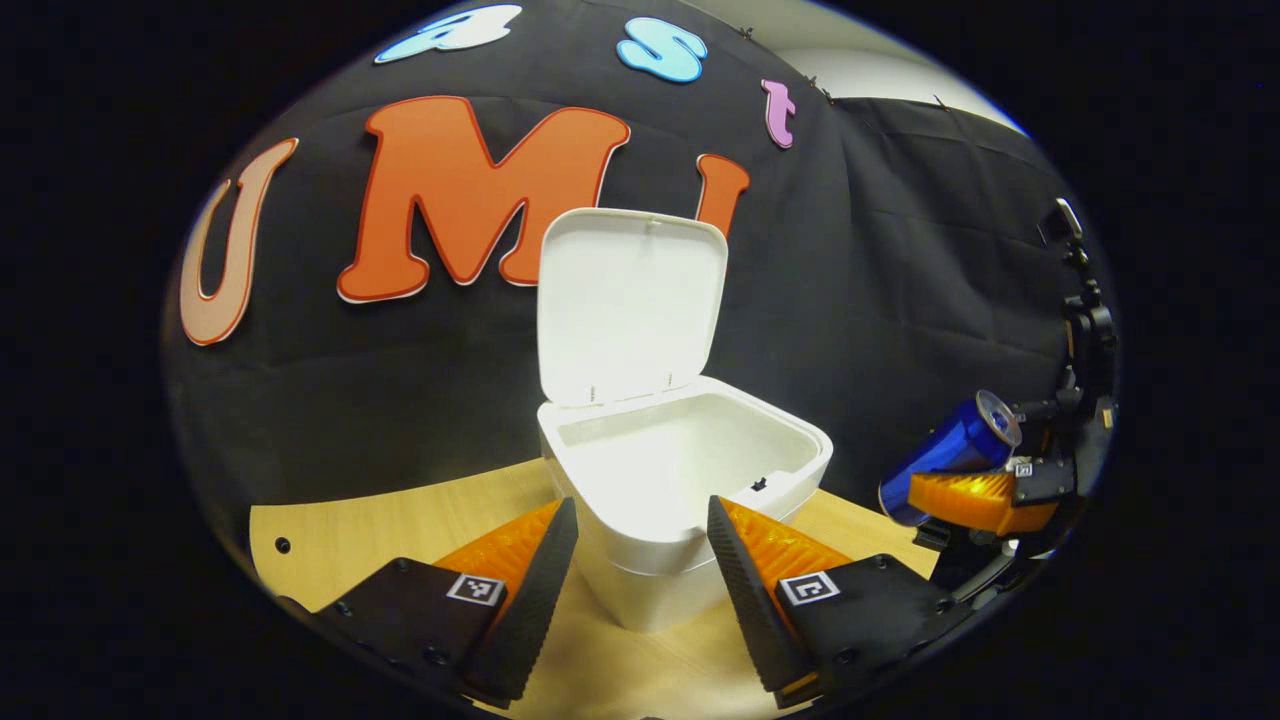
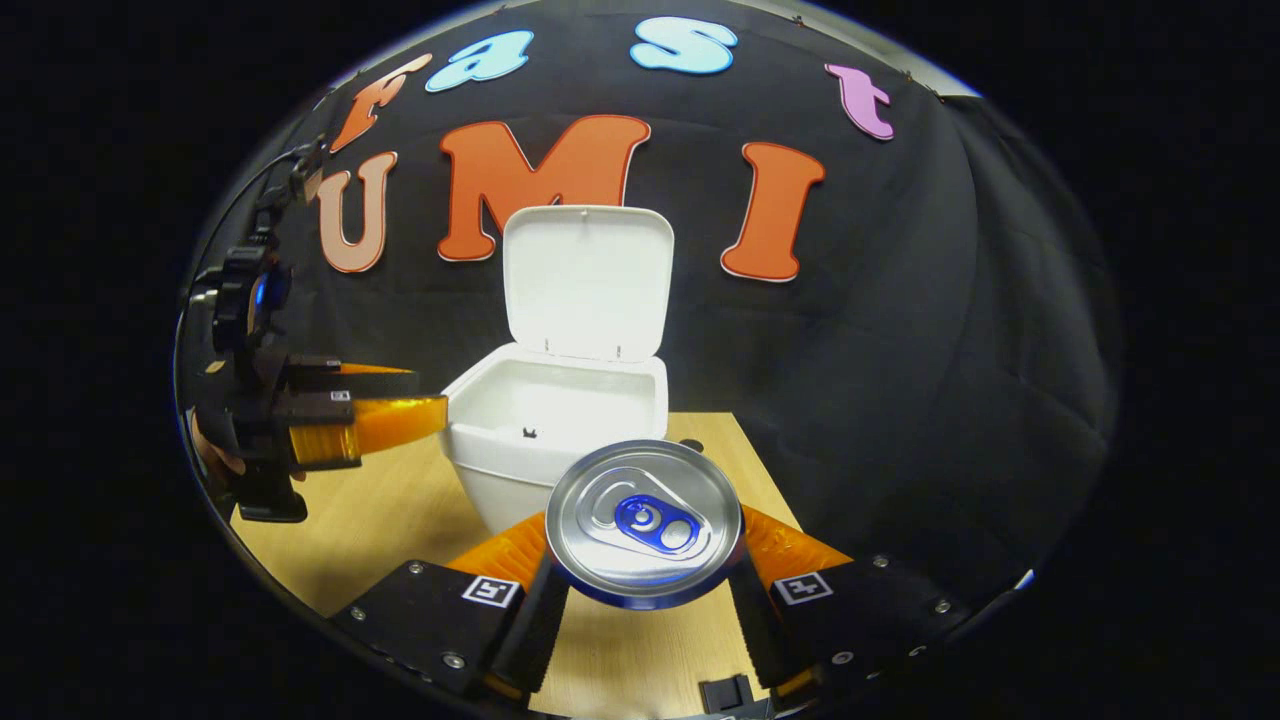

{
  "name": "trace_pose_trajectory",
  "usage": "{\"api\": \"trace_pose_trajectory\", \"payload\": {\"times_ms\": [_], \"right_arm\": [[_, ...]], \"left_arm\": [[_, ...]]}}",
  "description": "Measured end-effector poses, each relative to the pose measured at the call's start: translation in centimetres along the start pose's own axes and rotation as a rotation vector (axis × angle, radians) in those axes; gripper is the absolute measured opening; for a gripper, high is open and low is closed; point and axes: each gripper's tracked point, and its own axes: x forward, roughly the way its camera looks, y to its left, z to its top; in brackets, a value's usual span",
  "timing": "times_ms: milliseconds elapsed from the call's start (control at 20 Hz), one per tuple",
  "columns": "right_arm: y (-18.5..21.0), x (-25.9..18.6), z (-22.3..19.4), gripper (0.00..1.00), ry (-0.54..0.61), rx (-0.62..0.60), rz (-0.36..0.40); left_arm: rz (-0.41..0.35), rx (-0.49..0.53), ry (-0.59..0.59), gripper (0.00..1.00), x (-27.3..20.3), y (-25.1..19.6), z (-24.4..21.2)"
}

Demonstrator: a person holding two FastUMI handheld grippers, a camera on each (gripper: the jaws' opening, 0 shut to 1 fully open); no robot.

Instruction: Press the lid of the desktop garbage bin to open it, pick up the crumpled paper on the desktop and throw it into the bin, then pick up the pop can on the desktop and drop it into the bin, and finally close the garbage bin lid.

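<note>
1. Pop can (image 2: 644, 524): blue-bodied with a silver top and blue pull tab, tab end facing the camera in the right gripper view. It is clamped between the fingers of the right gripper (image 2: 645, 590), both pressing on its sides. In the left gripper view the same can (image 1: 950, 455) sits at 3 o'clock, tilted with its top up and to the right, off the desktop, held in the right gripper (image 1: 965, 495).

2. Left gripper (image 1: 640, 560): jaws spread wide and released, holding nothing. The front of the bin appears in the gap between them; contact with the fingers cannot be determined. In the right gripper view this gripper (image 2: 400, 420) lies at 9 o'clock, its fingertips just beside the bin's left wall, with part of a hand (image 2: 215, 455) behind it.

3. Desktop garbage bin (image 1: 690, 490): white, rounded-square, standing on the wooden desktop (image 1: 380, 520) near centre. Its lid (image 1: 630, 305) is raised upright on the rear hinge, at 12 o'clock from the body. The visible interior is plain white; the bottom is not visible.

4. From the right gripper's camera, the bin (image 2: 555, 430) lies directly beyond the can, its lid (image 2: 588, 280) open against the black cloth wall (image 2: 950, 330).
</note>
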Motion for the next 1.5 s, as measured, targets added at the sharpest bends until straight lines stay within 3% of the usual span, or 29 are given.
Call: {"api": "trace_pose_trajectory", "payload": {"times_ms": [150,400,750,1300,1350,1500], "right_arm": [[0.2,0.3,2.5,0.77,-0.033,-0.018,0.02],[1.1,1.3,6.7,0.77,-0.096,-0.052,0.064],[1.9,3.7,9.6,0.77,-0.125,-0.088,0.106],[3.0,9.3,6.3,0.78,-0.006,-0.105,0.148],[3.1,9.8,5.8,0.73,0.011,-0.102,0.147],[3.4,10.7,4.8,0.77,0.049,-0.093,0.148]], "left_arm": [[0.046,0.009,-0.009,0.95,-0.6,1.2,-0.1],[0.127,-0.033,-0.011,0.95,-2.4,3.3,-0.9],[0.254,-0.066,-0.029,0.95,-5.3,6.8,-1.8],[0.422,-0.158,-0.007,0.96,-10.1,11.6,-4.9],[0.431,-0.165,-0.003,0.96,-10.3,11.7,-4.8],[0.444,-0.179,0.012,0.94,-10.6,12.1,-5.6]]}}
